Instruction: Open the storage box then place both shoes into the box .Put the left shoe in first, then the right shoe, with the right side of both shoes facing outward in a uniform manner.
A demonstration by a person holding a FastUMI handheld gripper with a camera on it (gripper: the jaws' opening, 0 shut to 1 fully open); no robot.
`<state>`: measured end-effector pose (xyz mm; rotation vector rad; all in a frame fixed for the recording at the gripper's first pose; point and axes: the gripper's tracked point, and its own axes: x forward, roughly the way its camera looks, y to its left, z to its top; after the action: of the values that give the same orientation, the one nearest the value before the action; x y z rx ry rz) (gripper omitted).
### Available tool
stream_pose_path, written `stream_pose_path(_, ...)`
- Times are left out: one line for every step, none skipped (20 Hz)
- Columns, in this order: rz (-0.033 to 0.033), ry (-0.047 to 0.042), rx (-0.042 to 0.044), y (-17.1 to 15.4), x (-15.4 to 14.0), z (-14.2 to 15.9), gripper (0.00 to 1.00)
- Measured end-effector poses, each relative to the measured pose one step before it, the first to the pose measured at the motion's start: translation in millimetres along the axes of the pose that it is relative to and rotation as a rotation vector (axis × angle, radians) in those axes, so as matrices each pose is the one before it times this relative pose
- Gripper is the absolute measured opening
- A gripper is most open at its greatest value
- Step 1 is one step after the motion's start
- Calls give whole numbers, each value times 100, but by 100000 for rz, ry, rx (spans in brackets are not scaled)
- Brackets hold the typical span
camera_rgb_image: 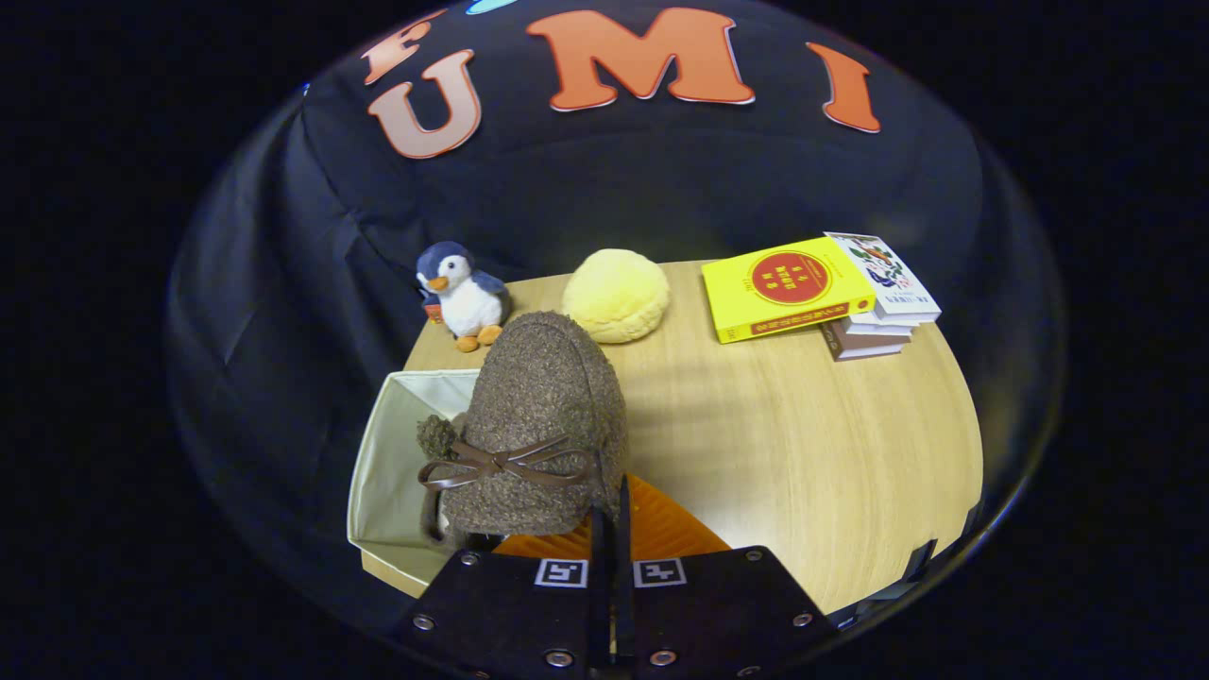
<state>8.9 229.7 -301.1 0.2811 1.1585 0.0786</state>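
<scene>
A brown fuzzy shoe (543, 416) with a leather bow hangs just ahead of my fingers, its toe pointing away from me. My gripper (612, 515) is shut on the shoe's near right edge, the two fingers almost touching. The shoe is partly over the open storage box (392, 444), a cream fabric-lined box at the table's left front corner, and hides much of the box's inside. Whether another shoe lies in the box I cannot tell. An orange ribbed panel (661, 529) shows right under the fingers, beside the box.
On the round wooden table (812, 444) beyond the shoe sit a plush penguin (463, 297) and a yellow round cushion (616, 295). A stack of books (822, 293) lies at the far right. Black cloth hangs behind the table.
</scene>
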Motion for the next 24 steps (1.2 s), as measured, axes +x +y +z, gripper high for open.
stream_pose_path(1835,380,-1173,1877,289,149,3)
stream_pose_path(1283,423,-929,1649,256,68,3)
stream_pose_path(1265,629,-1029,1569,323,-42,3)
stream_pose_path(1020,980,-744,1351,382,-173,3)
stream_pose_path(920,1395,-928,1168,602,-365,3)
stream_pose_path(376,1464,-622,1021,533,-393,3)
stream_pose_path(449,1402,-737,886,536,-375,3)
stream_pose_path(203,1312,-21,775,589,-301,3)
stream_pose_path(105,1253,-106,660,716,-426,3)
stream_pose_path(-922,1089,-200,248,686,-300,3)
stream_pose_path(-1324,804,-536,72,798,-258,3)
stream_pose_path(-1663,1020,-247,6,744,-308,3)
stream_pose_path(-1173,1599,-81,3,696,-475,3)
stream_pose_path(-875,748,396,93,745,-199,3)
stream_pose_path(-1514,1073,27,-108,709,-232,3)
stream_pose_path(-2079,887,-13,-296,575,-183,3)
stream_pose_path(-2636,571,-18,-457,539,-118,4)
stream_pose_path(-1186,-146,-19,-16,405,90,8)
stream_pose_path(599,204,-299,428,408,61,11)
stream_pose_path(-950,385,-949,161,333,-187,16)
stream_pose_path(-67,1148,-1277,38,-396,-273,18)
stream_pose_path(1813,-961,-1490,648,23,173,28)
stream_pose_path(814,-756,-865,158,-383,185,32)
stream_pose_path(468,-499,-736,27,-671,6,42)
